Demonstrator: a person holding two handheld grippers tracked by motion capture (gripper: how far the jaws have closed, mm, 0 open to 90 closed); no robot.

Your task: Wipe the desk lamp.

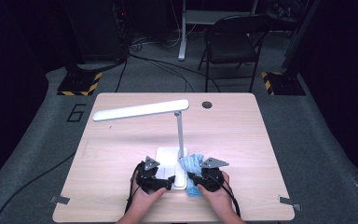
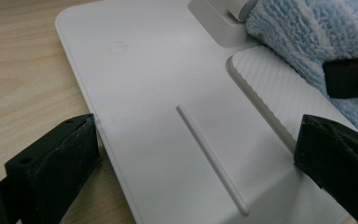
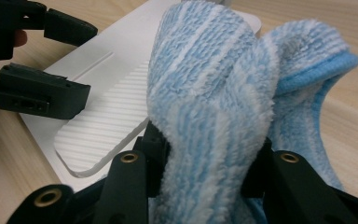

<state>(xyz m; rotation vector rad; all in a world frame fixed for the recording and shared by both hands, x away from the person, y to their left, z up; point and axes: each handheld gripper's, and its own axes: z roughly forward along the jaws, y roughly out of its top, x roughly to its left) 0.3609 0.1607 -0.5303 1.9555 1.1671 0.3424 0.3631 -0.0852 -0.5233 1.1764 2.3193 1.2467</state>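
Both grippers sit at the near end of the white lamp base (image 1: pixel 168 161), which lies flat on the wooden table (image 1: pixel 242 135).

Right gripper (image 1: pixel 204 175) pinches a blue cloth (image 1: pixel 192 163) tight. In the right gripper view its two black jaws squeeze a fat fold of the fluffy, striped cloth (image 3: pixel 214 107), and the cloth bulges up above them. More of the cloth hangs down behind the fold, with a plain blue edge showing. The cloth rests against the right edge of the lamp base, just beside the thin lamp pole (image 1: pixel 180 133). In the left gripper view the cloth (image 2: pixel 307 32) covers the far right corner of the lamp base and touches the bottom of the pole.

Left gripper (image 1: pixel 161 183) is spread wide with nothing in it. In the left gripper view its jaws stand on either side of the lamp base (image 2: pixel 168 93). One jaw touches the left edge of the base. The other is over the right side, near a ribbed patch (image 2: pixel 275 93). A long thin ridge (image 2: pixel 209 158) runs down the base between the jaws, and a small round power mark (image 2: pixel 116 47) is farther up.

The lamp head (image 1: pixel 140 110) is a long white bar. It sticks out to the left, high above the base.

A person's hands (image 1: pixel 144 200) hold both grippers from the near side of the base.
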